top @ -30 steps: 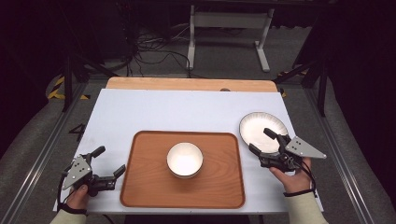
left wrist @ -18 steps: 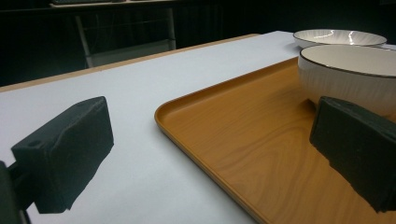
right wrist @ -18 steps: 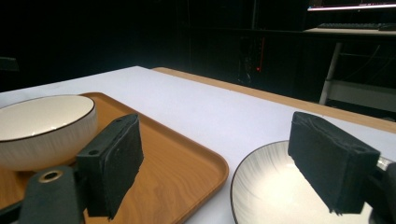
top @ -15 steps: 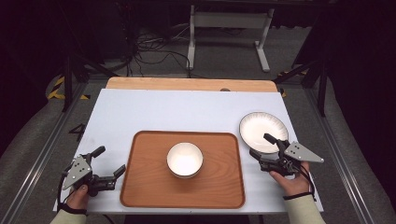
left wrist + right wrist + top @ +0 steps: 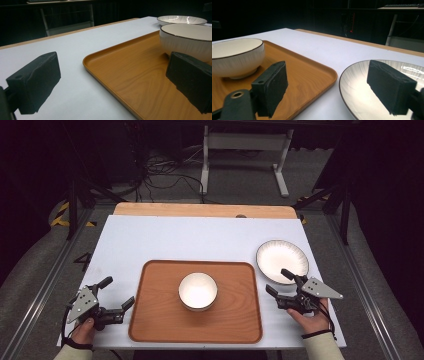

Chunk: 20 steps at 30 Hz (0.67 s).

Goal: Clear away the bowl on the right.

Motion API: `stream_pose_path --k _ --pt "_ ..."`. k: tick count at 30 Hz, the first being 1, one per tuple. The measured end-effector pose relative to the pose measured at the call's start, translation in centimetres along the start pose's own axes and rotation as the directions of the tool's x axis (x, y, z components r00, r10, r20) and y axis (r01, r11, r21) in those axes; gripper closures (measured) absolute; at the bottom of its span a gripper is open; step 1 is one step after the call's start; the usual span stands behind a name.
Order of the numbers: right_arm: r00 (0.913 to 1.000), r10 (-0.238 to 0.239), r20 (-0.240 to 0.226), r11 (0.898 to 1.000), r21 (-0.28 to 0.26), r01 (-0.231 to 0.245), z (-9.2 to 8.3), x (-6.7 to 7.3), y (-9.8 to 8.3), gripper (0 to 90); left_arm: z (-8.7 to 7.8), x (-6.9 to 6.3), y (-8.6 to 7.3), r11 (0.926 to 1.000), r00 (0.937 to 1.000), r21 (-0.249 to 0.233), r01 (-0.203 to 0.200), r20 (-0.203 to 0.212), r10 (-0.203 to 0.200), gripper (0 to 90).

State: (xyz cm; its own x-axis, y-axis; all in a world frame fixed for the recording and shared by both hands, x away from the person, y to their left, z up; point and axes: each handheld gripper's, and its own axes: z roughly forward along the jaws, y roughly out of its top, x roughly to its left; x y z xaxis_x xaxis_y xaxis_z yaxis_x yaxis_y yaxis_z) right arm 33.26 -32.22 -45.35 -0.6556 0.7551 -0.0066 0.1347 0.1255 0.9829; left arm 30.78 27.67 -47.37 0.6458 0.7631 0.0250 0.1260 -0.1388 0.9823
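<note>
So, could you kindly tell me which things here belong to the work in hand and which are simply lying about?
In the work:
- round white ribbed plate, nearest the open right gripper
- white ribbed bowl
- rectangular brown wooden tray under the bowl
- open left gripper beside the tray

Lying about:
- black cables on the floor
- white metal stand beyond the table

- Bowl (image 5: pixel 198 291): white, finely ribbed outside, thin dark rim.
- Plate (image 5: pixel 282 258): white with faint radiating lines, dark edge.
- Tray (image 5: pixel 155 320): orange-brown wood grain.
- Table (image 5: pixel 165 240): pale grey-white top, light wooden far edge.
- Gripper pads (image 5: pixel 273 86): matte black.
</note>
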Motion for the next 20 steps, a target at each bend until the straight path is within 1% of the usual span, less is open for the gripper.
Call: stream_pose_path --k 1,2,3,5,7,8,10,11,15,18,20 --pt "1.0 0.004 -0.004 1.0 0.008 -0.004 0.0 -0.01 -0.22 16.3 0.0 0.0 0.0 1.0 1.0 0.0 0.001 0.0 -0.001 0.3" --pt "1.0 0.004 -0.009 1.0 0.008 -0.004 -0.01 0.0 -0.29 13.9 0.0 -0.01 0.0 1.0 1.0 0.0 0.003 -0.001 -0.003 0.3" --pt "1.0 0.004 -0.003 1.0 0.005 -0.004 -0.07 0.02 -0.3 12.5 0.01 -0.01 0.0 1.0 1.0 0.0 0.003 -0.001 -0.003 0.3" --pt "1.0 0.002 -0.007 1.0 -0.003 -0.002 -0.12 0.01 -0.35 8.5 0.01 -0.02 0.0 1.0 1.0 0.0 0.0 -0.001 0.0 0.3" --pt "0.9998 0.003 -0.017 1.0 -0.01 -0.004 -0.19 -0.04 -0.39 4.0 0.01 0.0 0.01 1.0 1.0 0.001 -0.005 -0.001 0.005 0.3" --pt "0.9995 0.005 -0.03 1.0 -0.019 -0.006 -0.29 -0.11 -0.44 2.8 0.01 0.0 0.01 1.0 1.0 0.001 -0.005 -0.001 0.005 0.3" --pt "0.9992 0.009 -0.038 1.0 -0.029 -0.01 -0.39 -0.17 -0.49 2.7 0.0 -0.01 0.0 1.0 1.0 0.0 -0.004 -0.001 0.004 0.3" --pt "0.9986 0.023 -0.047 0.999 -0.047 -0.025 -0.54 -0.33 -0.56 2.8 0.0 0.0 0.01 1.0 1.0 0.0 -0.005 -0.001 0.005 0.3" --pt "0.998 0.043 -0.045 0.997 -0.065 -0.046 -0.67 -0.54 -0.62 1.7 0.01 0.0 0.0 1.0 1.0 0.001 -0.003 0.001 0.003 0.3" --pt "0.9977 0.049 -0.048 0.996 -0.071 -0.053 -0.76 -0.59 -0.66 1.7 0.01 -0.02 0.0 1.0 1.0 0.0 0.0 0.0 0.0 0.3" --pt "0.9978 0.044 -0.049 0.996 -0.07 -0.047 -0.72 -0.56 -0.65 1.7 0.0 -0.02 0.0 1.0 1.0 0.0 0.0 0.0 0.0 0.3"
